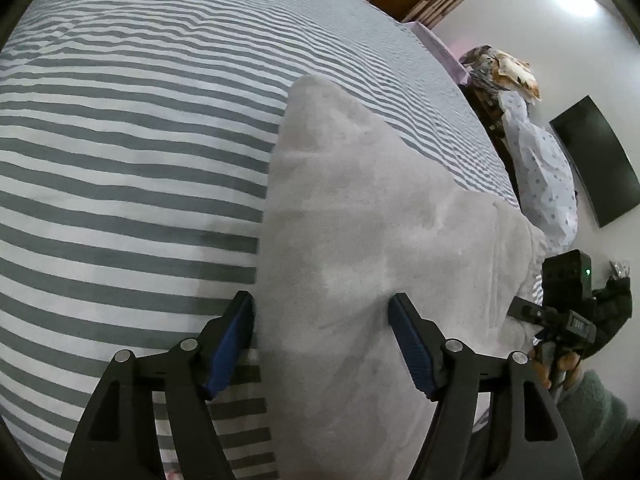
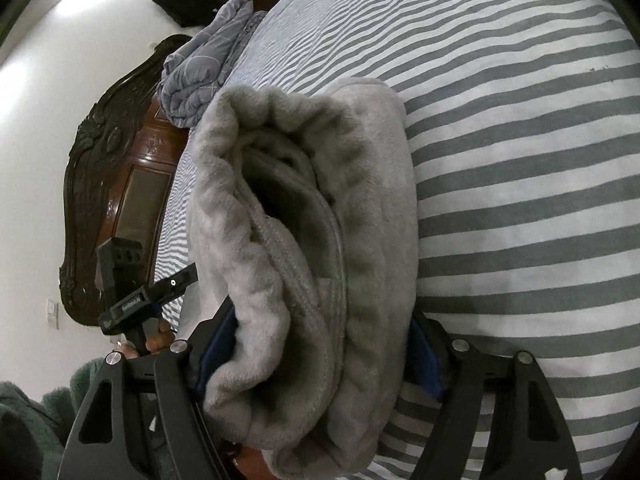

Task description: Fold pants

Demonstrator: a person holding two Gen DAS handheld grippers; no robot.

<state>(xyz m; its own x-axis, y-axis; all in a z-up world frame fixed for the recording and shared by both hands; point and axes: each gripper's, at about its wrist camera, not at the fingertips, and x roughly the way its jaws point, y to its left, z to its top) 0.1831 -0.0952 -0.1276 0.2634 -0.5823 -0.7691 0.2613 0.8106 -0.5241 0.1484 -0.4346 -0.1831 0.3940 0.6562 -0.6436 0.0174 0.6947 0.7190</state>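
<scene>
Right gripper (image 2: 320,356) has its blue-padded jaws straddling the bunched waistband end of the fuzzy light-grey fleece pants (image 2: 304,240), pads against both sides, so I'd call that grasped. The left gripper (image 1: 322,344) is spread over the flat leg end (image 1: 360,208), pads not pinching (looks released). The pants lie on the grey-and-white striped bedspread (image 1: 120,140), partway folded; next is probably squaring the bundle.

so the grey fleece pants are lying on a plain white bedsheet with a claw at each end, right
Not quite. The bedsheet is not plain white; it is grey-and-white striped, as both wrist views show. The rest holds: the grey fleece pants lie on it, the left claw straddling one end and the right claw around the bunched waistband end.
</scene>
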